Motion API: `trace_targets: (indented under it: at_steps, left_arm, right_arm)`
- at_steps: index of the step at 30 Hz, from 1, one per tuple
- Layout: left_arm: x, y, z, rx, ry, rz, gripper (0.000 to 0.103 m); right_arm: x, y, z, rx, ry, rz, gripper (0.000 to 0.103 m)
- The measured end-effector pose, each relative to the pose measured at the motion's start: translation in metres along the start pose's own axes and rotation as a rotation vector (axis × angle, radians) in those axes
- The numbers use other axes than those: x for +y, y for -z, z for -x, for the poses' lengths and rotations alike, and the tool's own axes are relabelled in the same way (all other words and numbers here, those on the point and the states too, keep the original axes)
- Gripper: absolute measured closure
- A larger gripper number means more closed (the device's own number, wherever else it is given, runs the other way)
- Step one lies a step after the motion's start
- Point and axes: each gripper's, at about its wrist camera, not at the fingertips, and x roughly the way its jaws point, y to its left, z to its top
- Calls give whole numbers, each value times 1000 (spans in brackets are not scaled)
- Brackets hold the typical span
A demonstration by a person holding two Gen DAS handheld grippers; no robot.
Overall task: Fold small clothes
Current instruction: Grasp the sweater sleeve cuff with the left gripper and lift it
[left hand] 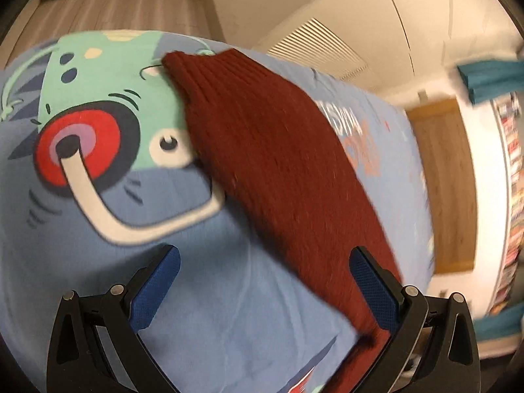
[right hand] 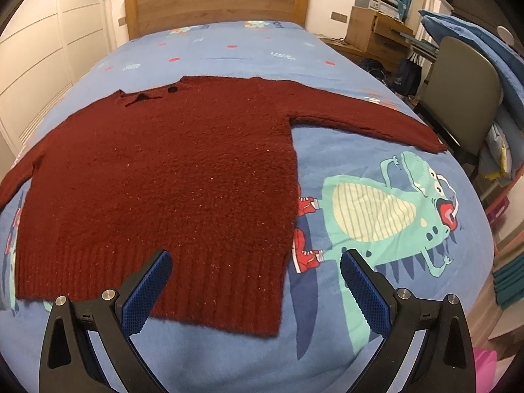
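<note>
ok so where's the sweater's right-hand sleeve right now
In the right wrist view the sleeve lies flat on the bedspread, stretched toward the right edge, its cuff just above the green dinosaur print, near the chair.

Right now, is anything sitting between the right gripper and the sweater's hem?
Nothing visible. The right gripper is open just above the sweater, its ribbed hem lying flat on the blue bedspread, with only bare cover around it.
</note>
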Motion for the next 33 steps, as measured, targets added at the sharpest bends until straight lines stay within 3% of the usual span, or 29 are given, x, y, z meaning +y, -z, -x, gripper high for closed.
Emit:
trace_targets:
  at_steps: [7, 13, 18, 26, 28, 33]
  left_arm:
    - [26, -25, 7, -87, 147, 136, 2]
    - [28, -31, 10, -170, 225, 143, 1]
    - [10, -18, 1, -143, 200, 51, 1]
    - [6, -13, -10, -135, 171, 56, 1]
    - [-9, -23, -24, -131, 169, 58, 1]
    - [-8, -27, -19, -122, 162, 57, 1]
  right_arm:
    - [6, -3, -10, 11, -2, 17, 1]
    - [8, -3, -16, 19, 1, 22, 1]
    - [8, -4, -22, 27, 0, 20, 1]
    - [15, -2, -32, 42, -18, 31, 1]
    - [15, -2, -35, 47, -21, 28, 1]
    - [16, -2, -40, 55, -24, 26, 1]
